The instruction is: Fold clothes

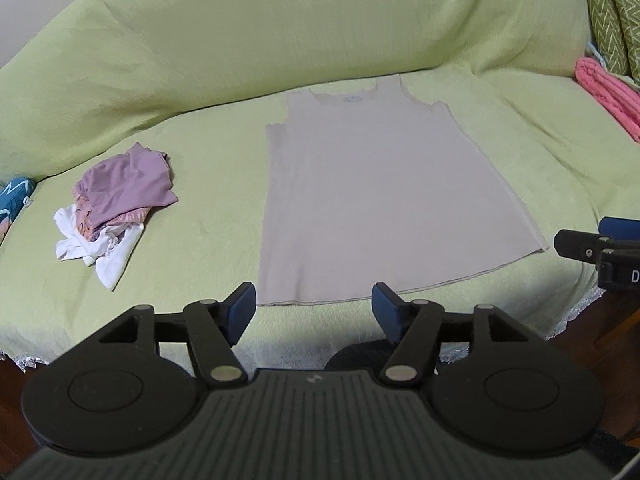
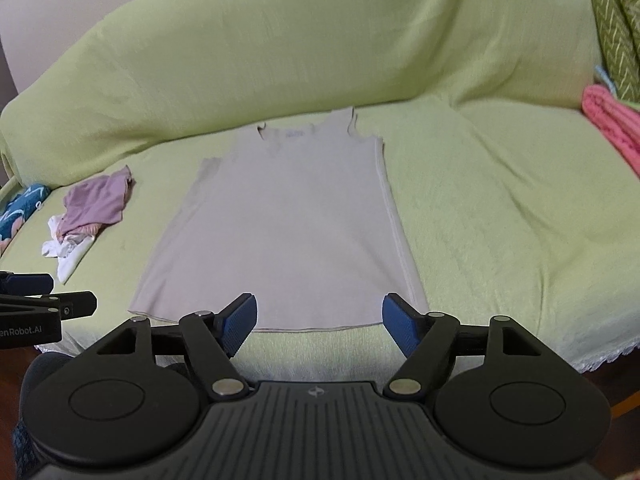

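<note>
1. Beige sleeveless knit top (image 1: 372, 200) lies flat on green sofa cover (image 1: 200, 40), hem just ahead of both tongs.
2. Left gripper (image 1: 314, 307) & right gripper (image 2: 319, 317): jaws spread, empty.
3. Risk: pinching cover w/ hem, so the fold drags crooked.

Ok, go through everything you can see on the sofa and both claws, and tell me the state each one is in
Beige tank top: spread flat, unfolded, hem nearest the claws.
Pile of clothes: crumpled, unfolded, left of the top, apart from it.
Pink cloth: bunched at the sofa's right end.
Green sofa cover: draped over seat and back.
Left claw: open, holding nothing.
Right claw: open, holding nothing.
</note>
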The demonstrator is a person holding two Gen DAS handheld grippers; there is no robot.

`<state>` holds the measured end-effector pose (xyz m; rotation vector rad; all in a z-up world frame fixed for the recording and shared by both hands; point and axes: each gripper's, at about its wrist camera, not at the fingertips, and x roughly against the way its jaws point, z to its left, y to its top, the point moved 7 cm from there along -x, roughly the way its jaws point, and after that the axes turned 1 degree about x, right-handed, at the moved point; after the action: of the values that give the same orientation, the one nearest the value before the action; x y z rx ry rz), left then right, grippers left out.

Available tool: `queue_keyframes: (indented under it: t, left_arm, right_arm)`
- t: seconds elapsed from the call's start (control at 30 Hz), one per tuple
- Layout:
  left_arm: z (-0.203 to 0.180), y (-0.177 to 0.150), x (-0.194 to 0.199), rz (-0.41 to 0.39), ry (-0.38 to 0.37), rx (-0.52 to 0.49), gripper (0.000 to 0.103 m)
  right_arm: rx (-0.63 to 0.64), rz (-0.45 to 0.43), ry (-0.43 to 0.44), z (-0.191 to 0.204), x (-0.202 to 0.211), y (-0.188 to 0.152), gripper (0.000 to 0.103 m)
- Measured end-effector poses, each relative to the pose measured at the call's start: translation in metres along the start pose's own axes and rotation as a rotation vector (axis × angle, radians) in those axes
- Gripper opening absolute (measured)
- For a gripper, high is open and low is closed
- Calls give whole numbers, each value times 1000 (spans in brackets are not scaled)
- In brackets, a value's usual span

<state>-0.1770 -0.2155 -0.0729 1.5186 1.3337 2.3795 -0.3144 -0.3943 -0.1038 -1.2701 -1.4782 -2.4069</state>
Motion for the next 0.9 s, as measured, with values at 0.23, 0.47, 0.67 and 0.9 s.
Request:
queue_keyframes:
  t: [0.23,0.47,0.67,0.9]
  left_arm:
    - [-1,-7,15,-23,2,18,64]
    - [-2,-12,22,-40,-1,16,66]
    - [-2,-15,26,-42,4,23,69]
    - [-1,-12,22,-36,10,24,70]
  right_arm:
    - [-7,-34,-4,-1,19,-4,74]
    - [-13,-58,-7,-2,31,-8,75]
    - [-8,-68,1,0,36,-9,76]
    - [-17,-64,15,-3,30,-9,77]
